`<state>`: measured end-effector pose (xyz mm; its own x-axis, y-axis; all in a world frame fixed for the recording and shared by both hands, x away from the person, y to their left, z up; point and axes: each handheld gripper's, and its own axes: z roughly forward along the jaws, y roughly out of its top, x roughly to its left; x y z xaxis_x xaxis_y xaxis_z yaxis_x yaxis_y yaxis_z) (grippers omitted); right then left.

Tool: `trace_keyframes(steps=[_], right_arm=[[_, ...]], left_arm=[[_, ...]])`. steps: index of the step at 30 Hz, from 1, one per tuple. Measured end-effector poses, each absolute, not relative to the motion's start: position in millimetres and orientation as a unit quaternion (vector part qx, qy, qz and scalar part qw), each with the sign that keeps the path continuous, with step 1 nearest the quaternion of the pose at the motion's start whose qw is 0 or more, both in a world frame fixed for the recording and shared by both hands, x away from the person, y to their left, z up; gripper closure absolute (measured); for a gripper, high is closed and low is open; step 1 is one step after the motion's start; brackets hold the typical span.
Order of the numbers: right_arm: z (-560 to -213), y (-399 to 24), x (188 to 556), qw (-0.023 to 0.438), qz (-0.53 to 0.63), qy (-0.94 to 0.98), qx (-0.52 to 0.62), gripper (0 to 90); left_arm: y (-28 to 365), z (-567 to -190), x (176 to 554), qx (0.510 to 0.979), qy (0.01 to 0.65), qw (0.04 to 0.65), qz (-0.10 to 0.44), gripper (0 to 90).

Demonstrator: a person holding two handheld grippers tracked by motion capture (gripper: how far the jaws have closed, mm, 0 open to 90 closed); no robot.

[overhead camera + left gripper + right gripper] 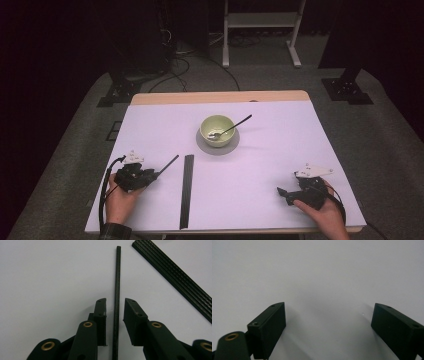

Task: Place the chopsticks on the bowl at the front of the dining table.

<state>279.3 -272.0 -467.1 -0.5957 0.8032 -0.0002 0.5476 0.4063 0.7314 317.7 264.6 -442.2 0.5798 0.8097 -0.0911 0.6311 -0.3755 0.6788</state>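
A thin black stick (117, 277) lies on the white table sheet (270, 150) and runs straight between the jaws of my left gripper (115, 301). The jaws stand close on either side of it, with a narrow gap showing at each pad, so they are open around it. In the high view this stick (169, 163) points up and right from the left gripper (150, 175) at the table's front left. My right gripper (329, 307) is open wide over bare sheet, with nothing between its jaws; it rests at the front right (282, 194).
A long flat ribbed black strip (187, 190) lies lengthwise just right of the stick. A pale green bowl (217, 130) with a spoon (235, 125) in it stands on a grey saucer (217, 146) at mid-table. Stand legs (260, 30) and cables sit on the floor beyond.
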Motion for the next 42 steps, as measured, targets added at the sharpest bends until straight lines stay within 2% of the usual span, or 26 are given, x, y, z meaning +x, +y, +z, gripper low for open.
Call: trace_keyframes(steps=[13,21,42], right_arm=[[-467.2,-272.0,279.3,0.179,0.356,0.819,0.412,10.8],[-467.2,-272.0,279.1,0.18,0.356,0.819,0.412,10.8],[-467.2,-271.9,279.1,0.18,0.356,0.819,0.412,10.8]], left_arm=[[263.1,-445.1,318.7,0.819,0.445,0.34,0.127,77.4],[263.6,-445.7,319.7,0.819,0.448,0.334,0.133,85.1],[262.3,-442.8,318.8,0.81,0.466,0.33,0.13,86.2]])
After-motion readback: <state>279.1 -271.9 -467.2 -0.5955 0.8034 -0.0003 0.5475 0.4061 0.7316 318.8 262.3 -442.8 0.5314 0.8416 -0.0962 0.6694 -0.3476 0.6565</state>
